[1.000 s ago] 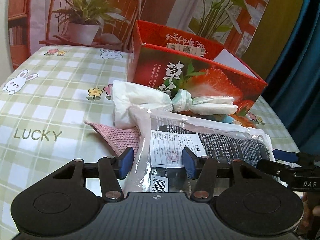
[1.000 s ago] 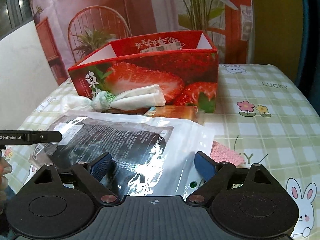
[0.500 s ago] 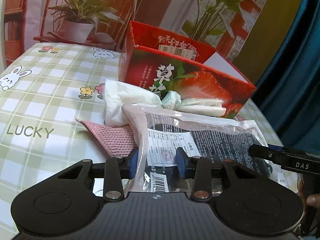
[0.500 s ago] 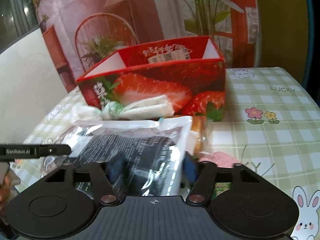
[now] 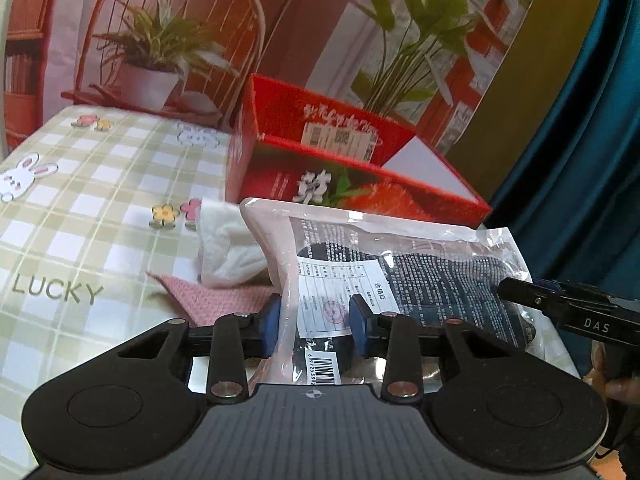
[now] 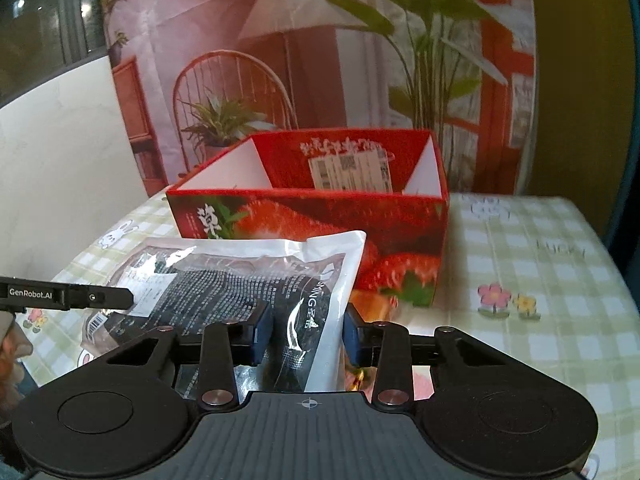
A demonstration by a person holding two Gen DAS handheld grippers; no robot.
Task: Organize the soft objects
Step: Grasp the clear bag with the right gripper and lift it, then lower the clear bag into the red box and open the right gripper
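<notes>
A clear plastic bag [image 5: 420,264] with a dark garment and a white label inside hangs off the checked tablecloth, in front of the red strawberry box [image 5: 272,180]. My left gripper [image 5: 314,322] is shut on the bag's left end, its blue pads pinching the plastic. In the right wrist view my right gripper [image 6: 306,332] has its jaws closing on the other end of the bag [image 6: 240,276], and the pads press the white edge. The box [image 6: 312,216] stands open-topped just behind. Each gripper's finger shows in the other's view.
A white cloth [image 5: 228,248] and a pink knitted cloth [image 5: 212,300] lie on the table, left of and under the bag. An orange packet [image 6: 372,304] lies against the box's front. The tablecloth [image 6: 540,320] stretches to the right of the box. A printed backdrop stands behind.
Both grippers have shut on the bag's ends, the right from wide apart. The bag has come up off the table and now hides the tied white bundle by the box.
</notes>
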